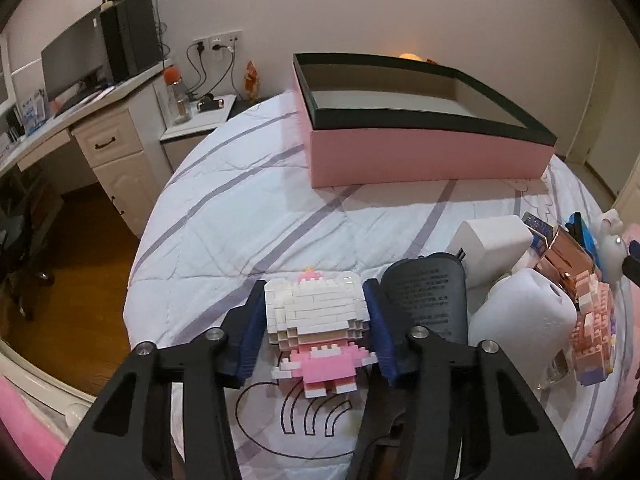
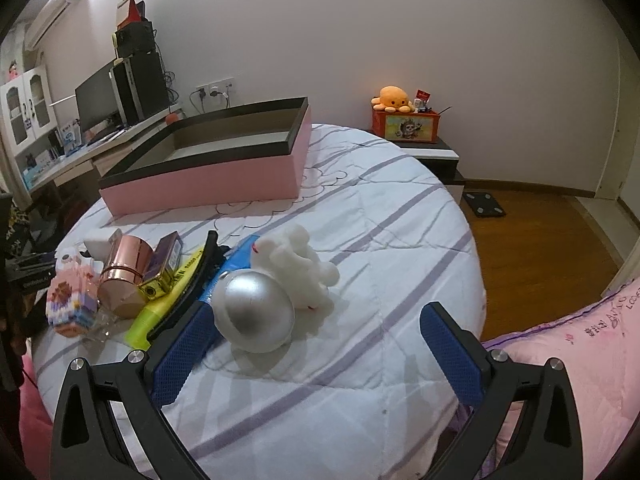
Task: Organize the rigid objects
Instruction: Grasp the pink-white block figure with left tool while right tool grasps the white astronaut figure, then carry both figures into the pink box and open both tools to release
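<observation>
My left gripper [image 1: 316, 316] is shut on a white and pink brick-built figure [image 1: 316, 320], its blue pads against both sides of the head, just above the quilt. The open pink box with a black rim [image 1: 420, 152] stands farther back on the bed; it also shows in the right wrist view [image 2: 208, 176]. My right gripper [image 2: 316, 344] is open and empty over the quilt. A white astronaut figure with a silver helmet [image 2: 256, 312] lies just ahead of its left finger.
A pile lies beside the figures: a black oval device [image 1: 428, 296], white paper roll [image 1: 524, 316], pink brick model [image 2: 72, 304], rose-gold cylinder [image 2: 124, 280], yellow marker [image 2: 160, 308], white adapter [image 1: 492, 240]. A desk [image 1: 60, 120] stands left of the bed, a nightstand [image 2: 432, 152] right.
</observation>
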Motion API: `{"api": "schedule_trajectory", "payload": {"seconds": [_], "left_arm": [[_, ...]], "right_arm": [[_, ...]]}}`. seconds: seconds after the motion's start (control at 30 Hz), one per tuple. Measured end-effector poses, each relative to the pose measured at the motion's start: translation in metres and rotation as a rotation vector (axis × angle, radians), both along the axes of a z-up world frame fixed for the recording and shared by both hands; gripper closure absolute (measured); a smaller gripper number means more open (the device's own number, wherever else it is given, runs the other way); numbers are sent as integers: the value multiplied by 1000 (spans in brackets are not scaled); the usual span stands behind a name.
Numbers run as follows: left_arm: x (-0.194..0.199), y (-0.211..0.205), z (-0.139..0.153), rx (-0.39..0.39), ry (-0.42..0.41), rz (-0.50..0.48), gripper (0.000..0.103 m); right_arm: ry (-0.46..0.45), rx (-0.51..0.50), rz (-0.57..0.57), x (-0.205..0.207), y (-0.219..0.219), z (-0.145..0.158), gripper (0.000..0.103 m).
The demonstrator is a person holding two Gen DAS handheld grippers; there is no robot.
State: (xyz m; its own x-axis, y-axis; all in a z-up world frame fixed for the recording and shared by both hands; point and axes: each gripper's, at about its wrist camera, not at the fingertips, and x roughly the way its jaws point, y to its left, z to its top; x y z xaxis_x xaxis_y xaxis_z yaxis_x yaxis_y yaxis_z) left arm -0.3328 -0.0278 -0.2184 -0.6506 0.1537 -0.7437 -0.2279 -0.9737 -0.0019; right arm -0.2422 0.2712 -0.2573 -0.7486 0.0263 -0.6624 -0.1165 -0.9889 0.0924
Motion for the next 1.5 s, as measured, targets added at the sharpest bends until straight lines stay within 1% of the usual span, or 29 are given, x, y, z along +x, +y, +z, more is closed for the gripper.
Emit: {"api": "schedule_trajectory", "payload": {"seconds": [0.17,0.27,0.3,0.33,0.37,0.43,0.63,0.77,0.9,1.0,1.07,1.2,1.27,1.3,1.37,1.4,1.47,1.5], "left_arm": [[2,-4,4,16,-10,1,58],[5,-8,6,37,-9,-1,58],[3,-9,6,41,-11,-3,58],[4,-9,7,40,-9,-5,58],[4,-9,9,38,-4,-4,58],[7,-8,14,43,2,-20,58],[9,-6,33,86,40,-48,58],[9,0,46,97,62,-70,58],[4,12,66,117,97,-106,58],[-4,26,79,111,120,-134,58],[-13,36,89,112,134,-158,58],[-37,59,103,81,154,-202,58],[-56,68,106,89,141,-218,58],[-69,72,105,99,121,-230,58],[-88,77,103,107,103,-226,58],[-101,80,99,95,86,-209,58],[-119,84,93,81,61,-185,58],[-127,86,88,79,47,-178,58]], "right_arm": [[10,-64,9,-11,-2,0,0],[-27,-72,6,-24,-5,-8,0],[-34,-85,7,-27,-4,-11,0],[-31,-118,7,-29,-1,-14,2],[-26,-134,5,-29,1,-15,8],[-28,-179,24,-32,6,-18,37],[-26,-169,41,-31,4,-16,37],[-1,-153,31,-29,6,-8,37],[36,-137,38,-35,7,9,37],[62,-139,62,-42,5,22,37],[72,-143,98,-54,0,32,37],[95,-143,166,-81,-12,52,37],[101,-122,197,-99,-20,60,37],[99,-118,209,-109,-23,62,37],[80,-133,236,-132,-29,61,37],[69,-136,235,-138,-30,59,37],[51,-119,244,-162,-37,56,37],[47,-114,245,-167,-39,55,37]]}}
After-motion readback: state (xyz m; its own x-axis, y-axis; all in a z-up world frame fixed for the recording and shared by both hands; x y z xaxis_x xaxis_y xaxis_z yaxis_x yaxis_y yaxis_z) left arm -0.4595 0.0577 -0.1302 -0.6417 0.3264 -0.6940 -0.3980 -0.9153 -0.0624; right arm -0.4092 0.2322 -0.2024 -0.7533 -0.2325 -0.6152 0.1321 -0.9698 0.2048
